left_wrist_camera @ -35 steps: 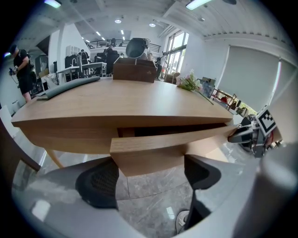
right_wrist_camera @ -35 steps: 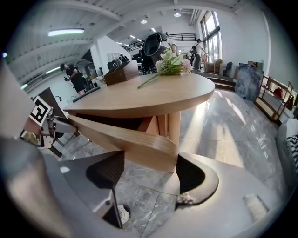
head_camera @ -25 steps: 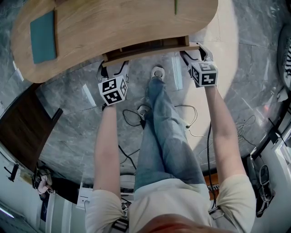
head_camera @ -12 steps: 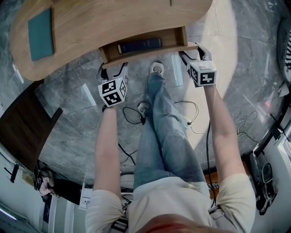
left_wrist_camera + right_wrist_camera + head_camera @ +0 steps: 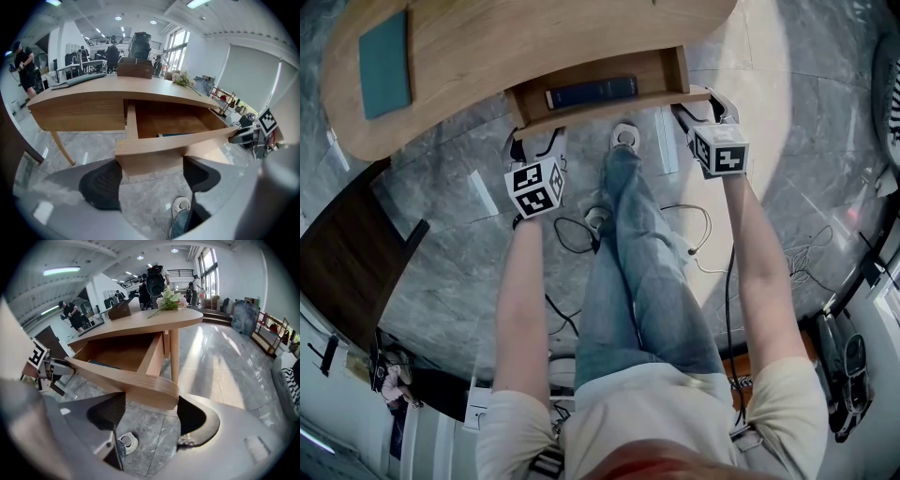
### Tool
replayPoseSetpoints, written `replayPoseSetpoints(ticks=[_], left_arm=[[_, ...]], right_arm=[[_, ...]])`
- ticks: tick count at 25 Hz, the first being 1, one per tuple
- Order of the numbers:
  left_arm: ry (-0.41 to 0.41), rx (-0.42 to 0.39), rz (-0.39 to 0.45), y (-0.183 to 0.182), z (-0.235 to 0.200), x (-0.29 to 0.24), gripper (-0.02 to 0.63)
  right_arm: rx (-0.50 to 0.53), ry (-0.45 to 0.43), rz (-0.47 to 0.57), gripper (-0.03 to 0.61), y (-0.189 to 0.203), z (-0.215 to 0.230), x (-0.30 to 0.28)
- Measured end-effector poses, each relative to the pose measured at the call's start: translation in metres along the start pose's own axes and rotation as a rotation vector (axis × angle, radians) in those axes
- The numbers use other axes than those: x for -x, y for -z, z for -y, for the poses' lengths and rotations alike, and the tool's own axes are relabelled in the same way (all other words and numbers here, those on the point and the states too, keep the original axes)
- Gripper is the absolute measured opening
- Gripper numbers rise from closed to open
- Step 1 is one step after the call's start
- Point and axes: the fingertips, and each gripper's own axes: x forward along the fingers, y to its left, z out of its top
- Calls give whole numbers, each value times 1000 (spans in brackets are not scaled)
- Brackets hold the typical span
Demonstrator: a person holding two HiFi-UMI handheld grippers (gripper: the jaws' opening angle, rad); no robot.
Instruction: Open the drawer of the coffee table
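Jaws on both grippers stood apart. On the left gripper (image 5: 151, 180) the two black pads flanked the left end of the light wooden drawer (image 5: 154, 150), whose front board crossed the gap between them. On the right gripper (image 5: 151, 420) they flanked the board's rounded right end in the same way. Neither pair was closed around anything. They looked hooked at the board rather than clamped, though these angles did not show whether a pad pressed on the wood.

A second before, the drawer showed only a thin dark slit under the near edge of the pale, kidney-shaped wooden counter (image 5: 534, 42). Half a second later it had slid out far enough to bare its inside. At this moment it stood about that far out, projecting from the middle of the counter's near edge toward the person. A flat dark blue book (image 5: 591, 92) lay inside it toward the back. By that evidence the opening was largely done. Anything left would have been a last short pull and then letting go.

Much stayed unseen. The drawer's rear part ran under the counter top, so its full depth and its remaining travel were unknown. No handle showed in any view. From the gripper views the book was only a dark sliver behind the front board. The head view cut off the counter's far edge. A teal rectangular mat (image 5: 384, 61) lay near the counter's left end.
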Motion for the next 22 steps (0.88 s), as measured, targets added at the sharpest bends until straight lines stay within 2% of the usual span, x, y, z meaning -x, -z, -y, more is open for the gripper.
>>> replayPoseSetpoints(ticks=[16,22], left_arm=[[-6,1,-8,9,1,6,405],[7,-25,-5,9,0,5,405]], right_arm=[[-14,15,-2,334,10,-3,6],[-2,6,4,336,9,-2,6]])
